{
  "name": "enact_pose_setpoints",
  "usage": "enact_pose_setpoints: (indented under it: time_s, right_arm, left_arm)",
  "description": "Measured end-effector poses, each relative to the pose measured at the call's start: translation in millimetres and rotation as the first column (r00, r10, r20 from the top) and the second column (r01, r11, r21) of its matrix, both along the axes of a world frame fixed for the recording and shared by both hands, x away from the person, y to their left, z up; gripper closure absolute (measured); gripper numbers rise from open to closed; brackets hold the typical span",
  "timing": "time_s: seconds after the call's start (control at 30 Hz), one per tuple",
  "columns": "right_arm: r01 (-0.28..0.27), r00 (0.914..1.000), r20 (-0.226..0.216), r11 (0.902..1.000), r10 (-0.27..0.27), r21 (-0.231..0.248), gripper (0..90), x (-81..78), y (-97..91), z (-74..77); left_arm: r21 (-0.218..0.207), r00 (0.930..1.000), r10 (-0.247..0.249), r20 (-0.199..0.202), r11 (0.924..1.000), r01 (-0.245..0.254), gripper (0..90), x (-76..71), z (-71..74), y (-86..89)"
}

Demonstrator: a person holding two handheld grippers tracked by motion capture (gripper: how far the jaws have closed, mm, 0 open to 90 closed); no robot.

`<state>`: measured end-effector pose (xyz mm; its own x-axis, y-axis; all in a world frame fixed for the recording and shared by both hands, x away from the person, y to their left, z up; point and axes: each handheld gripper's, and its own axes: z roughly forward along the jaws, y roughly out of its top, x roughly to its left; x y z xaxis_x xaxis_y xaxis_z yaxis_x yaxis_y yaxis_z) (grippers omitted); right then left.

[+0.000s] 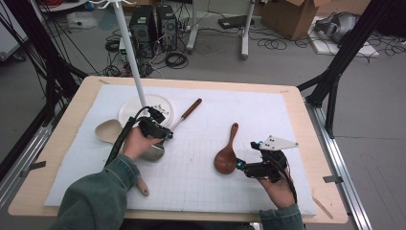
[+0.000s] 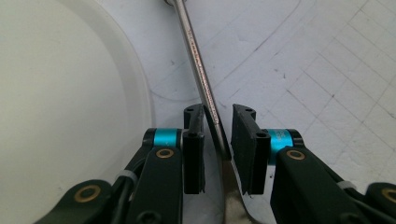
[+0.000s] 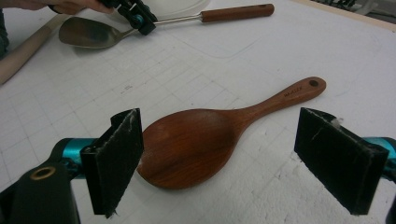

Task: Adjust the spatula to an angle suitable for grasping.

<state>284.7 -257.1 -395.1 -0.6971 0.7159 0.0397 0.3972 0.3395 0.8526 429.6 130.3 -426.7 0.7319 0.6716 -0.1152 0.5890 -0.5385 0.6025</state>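
metal spoon (image 1: 165, 136) | wooden grip | flat on mat | beside white plate (image 1: 129, 108)

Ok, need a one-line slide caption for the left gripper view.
Left gripper jaws straddle the metal ladle's shaft beside the white plate, a narrow gap remaining.

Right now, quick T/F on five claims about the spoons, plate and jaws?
1. The left gripper has its jaws on either side of the metal spoon's thin steel shaft. True.
2. The right gripper is clamped shut on the wooden spoon. False: its jaws stand wide open, with the spoon's bowl lying on the mat between them.
3. The wooden spoon lies on the white plate. False: it lies on the white grid mat, well apart from the plate.
4. The metal spoon has a brown wooden handle. True.
5. The plate is beside the right gripper. False: it sits close to the left gripper.
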Motion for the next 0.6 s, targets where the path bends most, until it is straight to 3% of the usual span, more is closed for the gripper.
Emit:
enact_pose_setpoints:
  time_s: [0.6]
  right_arm:
    - [-0.001,1.0000,-0.008,0.9999,0.001,-0.011,14.8,0.7,2.0,-2.0]
  left_arm:
    - [-0.016,0.9996,0.024,-0.013,0.9996,-0.025,79.4,0.3,-0.3,-0.4]
